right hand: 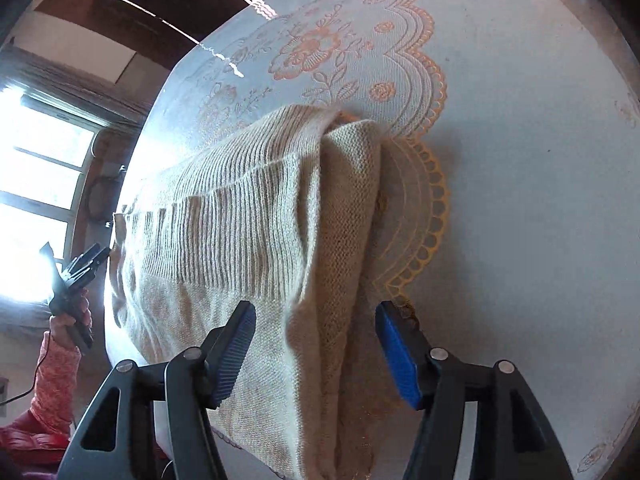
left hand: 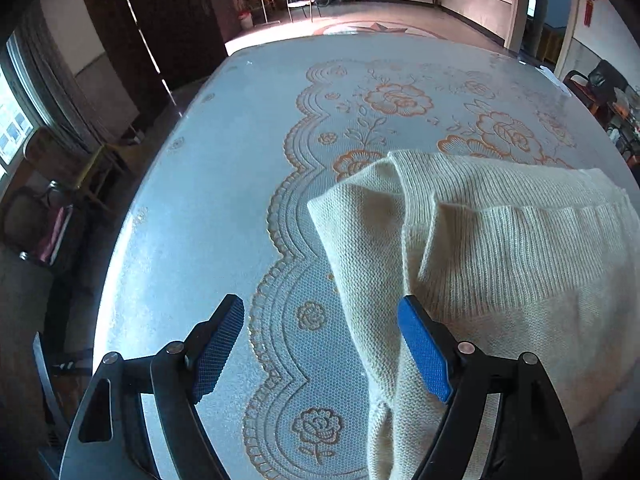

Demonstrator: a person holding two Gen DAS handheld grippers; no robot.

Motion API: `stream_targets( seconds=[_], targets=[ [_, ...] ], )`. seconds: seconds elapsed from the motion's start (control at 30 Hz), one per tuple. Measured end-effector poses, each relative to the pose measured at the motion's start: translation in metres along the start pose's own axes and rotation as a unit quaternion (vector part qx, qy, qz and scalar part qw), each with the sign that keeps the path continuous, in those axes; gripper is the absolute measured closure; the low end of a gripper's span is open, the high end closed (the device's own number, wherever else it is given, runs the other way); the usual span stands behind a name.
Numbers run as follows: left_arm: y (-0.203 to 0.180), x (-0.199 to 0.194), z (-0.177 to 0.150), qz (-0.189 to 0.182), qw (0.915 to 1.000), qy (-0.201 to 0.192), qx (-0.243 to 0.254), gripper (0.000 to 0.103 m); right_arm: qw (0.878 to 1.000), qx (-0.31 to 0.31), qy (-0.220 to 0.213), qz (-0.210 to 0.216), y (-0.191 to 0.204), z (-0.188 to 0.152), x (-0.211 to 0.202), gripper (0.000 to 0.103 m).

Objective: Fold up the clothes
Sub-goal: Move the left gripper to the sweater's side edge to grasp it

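Observation:
A cream knit sweater lies partly folded on the table, its ribbed hem band on top and a folded sleeve along its left edge. My left gripper is open and empty, just above the table, with its right finger at the sweater's left edge. In the right wrist view the sweater lies in front with a folded sleeve between the fingers. My right gripper is open over that sleeve and holds nothing. The left gripper shows at the far left, in a hand.
The table is round, covered with a pale blue cloth with orange flower lace. Its edge curves off at the left. Chairs and a dark cabinet stand beyond. A bright window is at the left.

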State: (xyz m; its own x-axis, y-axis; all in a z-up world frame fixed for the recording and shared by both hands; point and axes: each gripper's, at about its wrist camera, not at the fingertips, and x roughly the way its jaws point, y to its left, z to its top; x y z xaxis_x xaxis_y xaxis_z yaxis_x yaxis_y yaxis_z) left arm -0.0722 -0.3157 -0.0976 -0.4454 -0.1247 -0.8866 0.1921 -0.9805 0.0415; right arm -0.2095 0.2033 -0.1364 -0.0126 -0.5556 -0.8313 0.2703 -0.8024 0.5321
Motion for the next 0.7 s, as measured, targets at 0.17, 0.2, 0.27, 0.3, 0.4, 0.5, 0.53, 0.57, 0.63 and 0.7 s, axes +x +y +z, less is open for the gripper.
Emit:
stream_targets(
  seconds=[0.17, 0.2, 0.27, 0.3, 0.4, 0.5, 0.53, 0.57, 0.63, 0.7],
  targets=[
    [0.008, 0.017, -0.002, -0.076, 0.9957, 0.036, -0.039, 0.022, 0.999, 0.014, 0.007, 0.031, -0.002, 0.007, 0.008, 0.032],
    [0.008, 0.020, -0.002, -0.088, 0.9944, 0.040, -0.042, 0.022, 0.999, 0.015, 0.009, 0.035, -0.002, 0.009, 0.009, 0.031],
    [0.003, 0.022, -0.001, -0.103, 0.9929, 0.044, -0.041, 0.022, 0.999, 0.013, 0.014, 0.045, 0.000, 0.010, 0.012, 0.031],
    [0.001, 0.022, 0.000, -0.108, 0.9925, 0.044, -0.036, 0.022, 0.999, 0.012, 0.015, 0.049, 0.001, 0.011, 0.013, 0.031],
    [0.000, 0.021, 0.003, -0.105, 0.9932, 0.044, -0.025, 0.022, 0.998, 0.021, 0.014, 0.058, 0.000, 0.013, 0.013, 0.031],
    [0.019, 0.016, 0.007, -0.125, 0.9898, 0.032, -0.060, 0.022, 0.997, 0.031, 0.012, 0.066, -0.002, 0.015, 0.015, 0.031],
    [0.026, 0.014, 0.008, -0.144, 0.9859, 0.029, -0.080, 0.022, 0.997, 0.031, 0.012, 0.066, -0.002, 0.015, 0.014, 0.032],
    [0.033, 0.012, 0.009, -0.164, 0.9813, 0.027, -0.098, 0.022, 0.997, 0.030, 0.014, 0.066, -0.001, 0.015, 0.015, 0.032],
    [0.037, 0.011, 0.010, -0.205, 0.9715, 0.030, -0.115, 0.022, 0.997, 0.026, 0.017, 0.066, -0.001, 0.016, 0.014, 0.031],
    [0.028, 0.017, 0.011, -0.224, 0.9689, 0.049, -0.093, 0.022, 0.997, 0.020, 0.021, 0.069, 0.000, 0.018, 0.015, 0.031]
  ],
)
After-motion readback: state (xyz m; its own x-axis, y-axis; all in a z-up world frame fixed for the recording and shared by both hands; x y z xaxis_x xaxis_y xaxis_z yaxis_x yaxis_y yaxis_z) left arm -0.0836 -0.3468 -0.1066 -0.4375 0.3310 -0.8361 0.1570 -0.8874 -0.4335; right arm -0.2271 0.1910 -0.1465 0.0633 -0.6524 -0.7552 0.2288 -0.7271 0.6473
